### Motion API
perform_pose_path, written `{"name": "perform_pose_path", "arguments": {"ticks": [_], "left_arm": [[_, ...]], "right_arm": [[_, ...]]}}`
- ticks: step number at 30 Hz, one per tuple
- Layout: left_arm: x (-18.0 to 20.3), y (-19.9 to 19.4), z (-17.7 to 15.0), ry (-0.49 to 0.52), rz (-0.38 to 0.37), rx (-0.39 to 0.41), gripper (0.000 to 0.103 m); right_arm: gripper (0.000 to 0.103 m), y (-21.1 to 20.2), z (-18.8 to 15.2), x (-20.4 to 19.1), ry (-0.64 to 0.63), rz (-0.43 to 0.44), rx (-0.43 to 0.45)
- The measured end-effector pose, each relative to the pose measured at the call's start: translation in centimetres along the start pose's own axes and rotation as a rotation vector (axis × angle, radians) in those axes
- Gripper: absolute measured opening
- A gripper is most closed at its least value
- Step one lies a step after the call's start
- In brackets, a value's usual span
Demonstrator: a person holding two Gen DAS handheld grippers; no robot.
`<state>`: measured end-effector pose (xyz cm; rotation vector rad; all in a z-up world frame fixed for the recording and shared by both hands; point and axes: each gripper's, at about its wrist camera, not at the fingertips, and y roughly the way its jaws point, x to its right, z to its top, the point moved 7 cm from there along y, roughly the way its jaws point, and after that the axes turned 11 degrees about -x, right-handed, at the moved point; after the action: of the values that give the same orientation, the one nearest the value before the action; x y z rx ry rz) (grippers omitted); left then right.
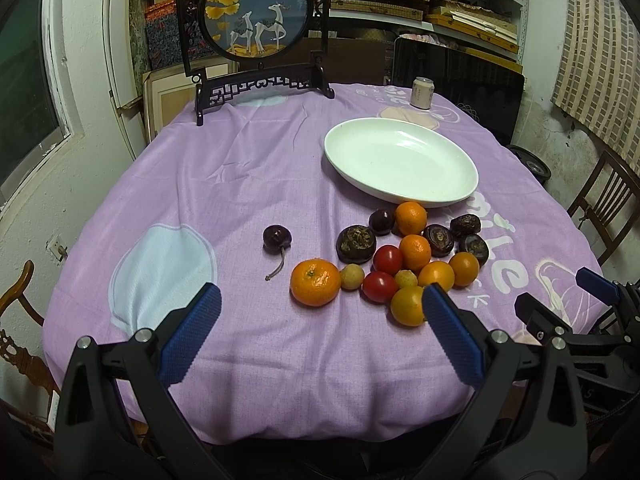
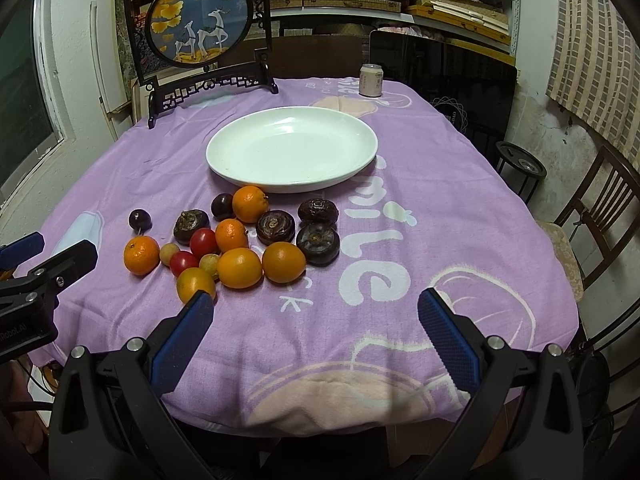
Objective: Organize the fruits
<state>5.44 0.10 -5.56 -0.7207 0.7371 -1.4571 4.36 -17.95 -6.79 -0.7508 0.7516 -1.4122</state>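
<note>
**Fruit heaped beside the plate, both grippers spread and holding nothing**

While you hold both tools low over the near edge of the table, your left gripper (image 1: 322, 304) has its blue pads wide apart with nothing between them, and your right gripper (image 2: 316, 310) is spread just as wide and just as bare. Neither touches any fruit.

Your white plate (image 2: 240, 152) sits on the purple tablecloth (image 2: 460, 220) with nothing in it. The fruit lies in a loose cluster on the cloth just in front of the plate. A large mandarin (image 1: 315, 282) marks the left end of the heap, with a small yellowish fruit (image 1: 352, 276) touching it. Two red tomatoes (image 1: 387, 259) lie in the middle among several oranges, one orange (image 1: 411, 218) resting right against the plate's near rim. Dark brown water chestnuts (image 2: 318, 243) sit on the right side of the group. One dark cherry (image 1: 277, 239) with its stem lies apart, to the left of the rest.

At the far edge you have a can (image 2: 371, 80) and a framed round deer picture (image 2: 200, 20).
</note>
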Motion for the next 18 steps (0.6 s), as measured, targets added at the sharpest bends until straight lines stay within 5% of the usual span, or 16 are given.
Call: {"name": "perform_pose_path", "arguments": {"ticks": [18], "left_arm": [[-2.7, 1.5, -1.0, -0.038, 0.038, -0.019, 0.101]], "right_arm": [[0.102, 0.6, -0.5, -0.4, -0.018, 0.027, 0.001]]}}
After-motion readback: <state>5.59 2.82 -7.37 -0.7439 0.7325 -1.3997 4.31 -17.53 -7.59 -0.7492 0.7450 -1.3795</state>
